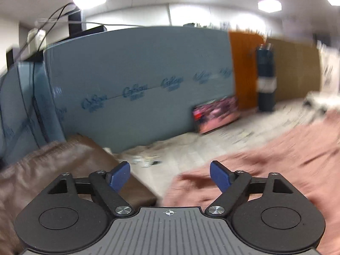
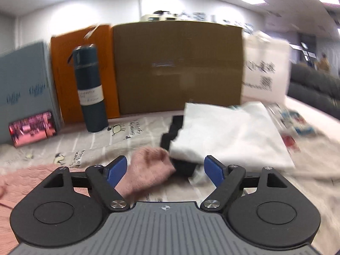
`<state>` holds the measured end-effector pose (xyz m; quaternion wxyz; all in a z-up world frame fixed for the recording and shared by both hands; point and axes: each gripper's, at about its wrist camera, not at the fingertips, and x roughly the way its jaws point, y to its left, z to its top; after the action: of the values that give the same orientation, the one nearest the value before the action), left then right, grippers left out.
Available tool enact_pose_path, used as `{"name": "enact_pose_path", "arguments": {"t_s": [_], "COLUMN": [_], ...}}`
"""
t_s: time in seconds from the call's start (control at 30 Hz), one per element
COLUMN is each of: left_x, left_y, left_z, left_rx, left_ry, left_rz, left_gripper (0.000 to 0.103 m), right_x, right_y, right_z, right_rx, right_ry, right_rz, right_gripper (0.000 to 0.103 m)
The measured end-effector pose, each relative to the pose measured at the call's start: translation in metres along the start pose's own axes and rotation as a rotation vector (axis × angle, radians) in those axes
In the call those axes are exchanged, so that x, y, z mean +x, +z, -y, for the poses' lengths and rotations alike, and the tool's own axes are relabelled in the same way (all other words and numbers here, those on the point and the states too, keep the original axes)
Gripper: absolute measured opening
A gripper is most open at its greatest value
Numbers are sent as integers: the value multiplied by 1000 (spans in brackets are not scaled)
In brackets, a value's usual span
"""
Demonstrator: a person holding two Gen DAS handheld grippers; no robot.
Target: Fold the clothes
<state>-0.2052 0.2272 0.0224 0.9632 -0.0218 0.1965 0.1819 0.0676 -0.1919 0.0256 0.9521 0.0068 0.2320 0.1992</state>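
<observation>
Pink knit garment [image 1: 265, 159] lies rumpled on the bed beneath both wide-spread, empty hand-held grippers [image 1: 170, 175] [image 2: 165, 171].

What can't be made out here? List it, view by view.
- Left wrist view: pink garment smeared by motion blur, cut by the right edge; shape unreadable.
- Right wrist view: black garment mostly hidden under the folded white garment.
- Bottle label print: blurred, too small.

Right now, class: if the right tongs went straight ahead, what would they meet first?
Probably the pink sleeve lying between the open right tongs, then the dark garment under the folded white one; blur makes depth uncertain.
</observation>
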Motion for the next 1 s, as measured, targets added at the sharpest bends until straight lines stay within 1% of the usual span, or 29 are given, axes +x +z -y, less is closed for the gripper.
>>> {"name": "enact_pose_path", "arguments": {"t_s": [0.07,0.1,0.13,0.2,0.27,0.33,0.4,0.43,0.47,0.5,0.53,0.57,0.6,0.7,0.77,0.87,0.93,1.0], "left_x": [-6,-7,-6,-4,-1,0,2,1,1,1,1,2,2,3,5,7,7,7], "left_y": [-1,-3,-5,-10,-13,-17,-20,-23,-25,-27,-28,-29,-31,-33,-35,-38,-39,-37], "left_z": [3,6,11,22,36,46,54,55,57,59,59,59,59,58,59,61,62,60], "left_rx": [-89,-118,-133,-149,-134,-112,-96,-94,-95,-95,-98,-103,-107,-108,-106,-93,-86,-98], "left_ry": [-119,-175,-226,-319,-372,-388,-396,-394,-389,-382,-379,-379,-379,-376,-373,-372,-371,-383], "left_rz": [-7,-18,-35,-71,-101,-125,-143,-147,-152,-158,-165,-170,-173,-189,-204,-224,-227,-224], "left_gripper": [86,86,86,86,86,86,86,86,86,86,86,86,86,86,86,86,86,86], "right_x": [-16,-23,-29,-36,-36,-34,-30,-29,-30,-30,-32,-34,-37,-49,-52,-44,-31,-18], "right_y": [-8,-13,-18,-28,-39,-50,-58,-63,-66,-68,-68,-65,-61,-48,-40,-37,-44,-50], "right_z": [10,15,18,23,27,28,20,15,9,5,3,3,4,4,4,2,2,6], "right_rx": [46,65,76,80,101,121,89,58,10,-26,-48,-48,-51,-69,-72,-105,-131,-134], "right_ry": [-11,-20,-35,-75,-65,-23,-8,-19,-44,-47,-34,-3,9,10,9,-16,-52,-120], "right_rz": [-17,-26,-37,-68,-109,-145,-161,-157,-137,-126,-115,-102,-75,41,78,67,8,-62], "right_gripper": [80,81,83,84,84,84,71,58,41,33,15,10,10,9,9,10,13,26]}}
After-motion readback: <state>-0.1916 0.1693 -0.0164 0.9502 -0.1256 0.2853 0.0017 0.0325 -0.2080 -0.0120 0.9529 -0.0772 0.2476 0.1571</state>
